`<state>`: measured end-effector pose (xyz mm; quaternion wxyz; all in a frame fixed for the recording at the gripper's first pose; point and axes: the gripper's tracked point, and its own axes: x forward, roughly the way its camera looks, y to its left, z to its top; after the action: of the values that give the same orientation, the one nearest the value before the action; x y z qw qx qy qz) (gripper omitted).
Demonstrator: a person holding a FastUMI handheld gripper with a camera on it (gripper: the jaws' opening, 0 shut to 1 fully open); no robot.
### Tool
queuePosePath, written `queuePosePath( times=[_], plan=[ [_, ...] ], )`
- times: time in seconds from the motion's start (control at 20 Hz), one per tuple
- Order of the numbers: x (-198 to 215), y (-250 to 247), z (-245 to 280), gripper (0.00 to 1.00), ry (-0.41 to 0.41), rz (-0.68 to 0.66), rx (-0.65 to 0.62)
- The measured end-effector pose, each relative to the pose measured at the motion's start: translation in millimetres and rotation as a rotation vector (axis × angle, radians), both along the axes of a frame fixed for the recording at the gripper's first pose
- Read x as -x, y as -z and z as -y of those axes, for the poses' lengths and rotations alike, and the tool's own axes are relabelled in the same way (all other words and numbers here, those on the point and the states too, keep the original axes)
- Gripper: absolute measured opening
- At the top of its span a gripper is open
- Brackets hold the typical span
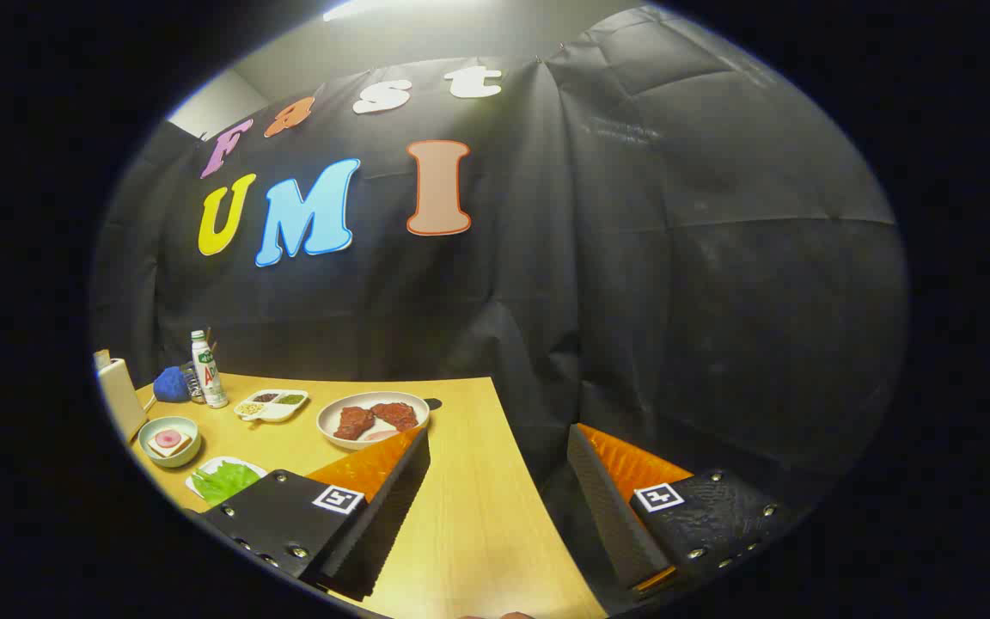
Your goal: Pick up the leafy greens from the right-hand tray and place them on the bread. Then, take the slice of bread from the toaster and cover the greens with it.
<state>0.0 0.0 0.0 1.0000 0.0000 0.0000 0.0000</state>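
My gripper [499, 443] is open and holds nothing; it hangs over the right end of the wooden table [461, 516], with one finger out past the table's edge. The leafy greens [224, 481] lie on a small white tray [203, 471] just left of the left finger. Beyond the greens, a pale bowl [169, 440] holds a slice of bread [170, 443] with a pink round topping. At the far left end of the table stands a pale boxy appliance [119, 397], probably the toaster, partly cut off.
A white plate [373, 419] with two pieces of reddish meat sits just ahead of the left finger. Behind it are a divided white dish [271, 405] of condiments, a white bottle [206, 370] and a blue object [172, 384]. The black cloth wall stands right behind the table.
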Motion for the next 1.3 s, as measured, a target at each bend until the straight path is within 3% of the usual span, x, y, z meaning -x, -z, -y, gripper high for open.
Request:
queuePosePath(
  times=[0.15,0.35,0.5,0.95,1.3],
  plan=[
    [39,-19,-45,0.98,-0.04,0.052,-0.035],
    [64,-26,-86,0.98,-0.048,0.092,0.024],
    [79,-19,-137,0.98,-0.16,0.094,0.018],
    [80,13,-192,0.99,-0.271,0.034,0.073],
    [71,62,-225,0.99,-0.346,-0.096,0.056]
  ],
)
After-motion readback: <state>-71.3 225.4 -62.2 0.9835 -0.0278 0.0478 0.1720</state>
